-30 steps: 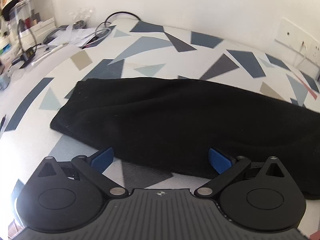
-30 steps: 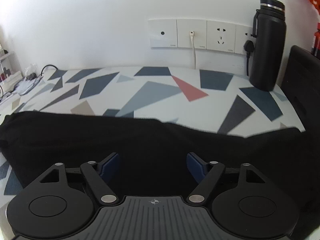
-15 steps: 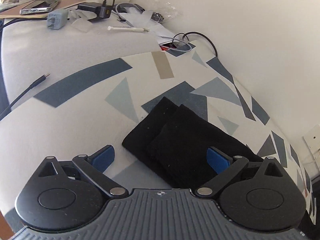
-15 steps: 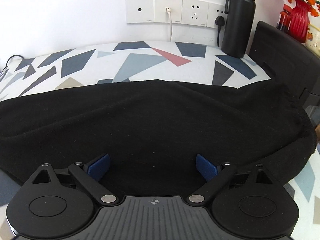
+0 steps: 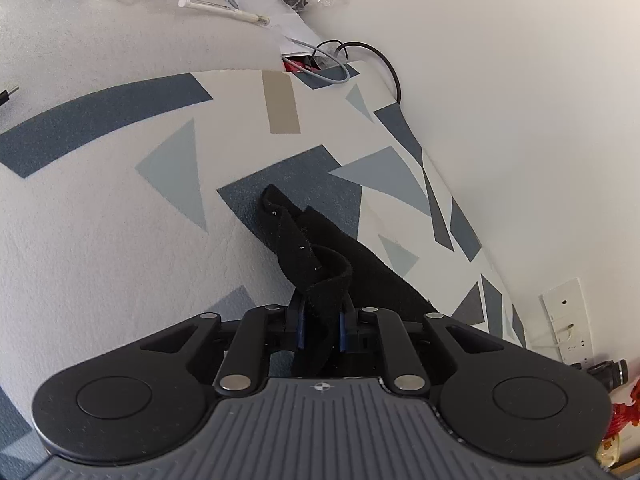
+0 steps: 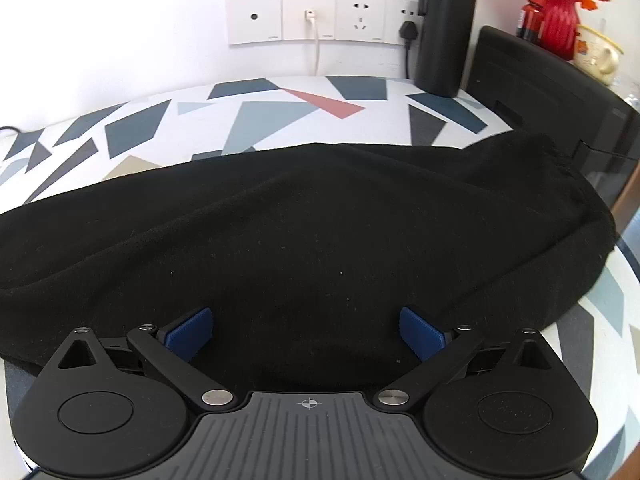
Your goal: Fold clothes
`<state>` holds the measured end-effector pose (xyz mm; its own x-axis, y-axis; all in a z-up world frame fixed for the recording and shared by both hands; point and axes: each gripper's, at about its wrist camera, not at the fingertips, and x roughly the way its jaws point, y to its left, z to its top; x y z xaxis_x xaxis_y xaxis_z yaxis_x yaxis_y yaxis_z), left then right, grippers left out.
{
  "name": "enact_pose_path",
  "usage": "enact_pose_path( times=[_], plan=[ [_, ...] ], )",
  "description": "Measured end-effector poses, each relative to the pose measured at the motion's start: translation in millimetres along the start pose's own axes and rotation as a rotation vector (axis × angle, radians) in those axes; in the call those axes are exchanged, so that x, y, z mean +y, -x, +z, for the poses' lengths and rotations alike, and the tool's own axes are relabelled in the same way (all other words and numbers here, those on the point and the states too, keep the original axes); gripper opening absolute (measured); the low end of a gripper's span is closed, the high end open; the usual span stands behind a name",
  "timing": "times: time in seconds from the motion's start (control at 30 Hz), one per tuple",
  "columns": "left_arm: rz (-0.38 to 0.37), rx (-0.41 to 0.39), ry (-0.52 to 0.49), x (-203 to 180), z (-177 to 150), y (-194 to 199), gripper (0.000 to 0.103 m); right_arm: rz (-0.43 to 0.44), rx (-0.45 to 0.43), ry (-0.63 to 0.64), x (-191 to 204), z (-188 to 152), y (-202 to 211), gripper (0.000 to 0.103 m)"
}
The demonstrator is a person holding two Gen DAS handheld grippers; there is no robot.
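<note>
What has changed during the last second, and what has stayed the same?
The left gripper swung toward the end of the black garment and closed; it is now shut on the bunched edge, which is lifted off the patterned cloth. The right gripper moved a little closer over the garment but stays open and holds nothing. The garment's main part still lies flat; the black bottle has not moved.

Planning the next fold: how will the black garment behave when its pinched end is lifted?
Likely floppy: the black garment bunches and curls between the left gripper fingers. Its fuzzy knit probably won't slip. The rest, under the open right gripper, should drag along.
</note>
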<state>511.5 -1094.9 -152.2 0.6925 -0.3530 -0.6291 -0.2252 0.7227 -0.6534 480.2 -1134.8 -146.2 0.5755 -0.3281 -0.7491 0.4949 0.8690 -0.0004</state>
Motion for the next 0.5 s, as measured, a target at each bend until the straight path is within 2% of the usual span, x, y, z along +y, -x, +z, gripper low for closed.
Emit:
enact_pose_path(
  times=[0.17,0.3,0.4,0.5],
  plan=[
    [-0.011,-0.087,-0.069,-2,31,10,0.010,0.026,0.012,0.014,14,-2,0,0.102],
    [0.036,-0.154,-0.078,2,59,19,0.010,0.088,0.018,0.075,37,-3,2,0.102],
    [0.107,-0.186,-0.131,2,70,27,0.010,0.132,0.017,0.124,52,-5,4,0.102],
    [0.110,-0.183,-0.246,-11,64,33,0.010,0.177,0.017,0.174,66,-6,6,0.102]
  ],
)
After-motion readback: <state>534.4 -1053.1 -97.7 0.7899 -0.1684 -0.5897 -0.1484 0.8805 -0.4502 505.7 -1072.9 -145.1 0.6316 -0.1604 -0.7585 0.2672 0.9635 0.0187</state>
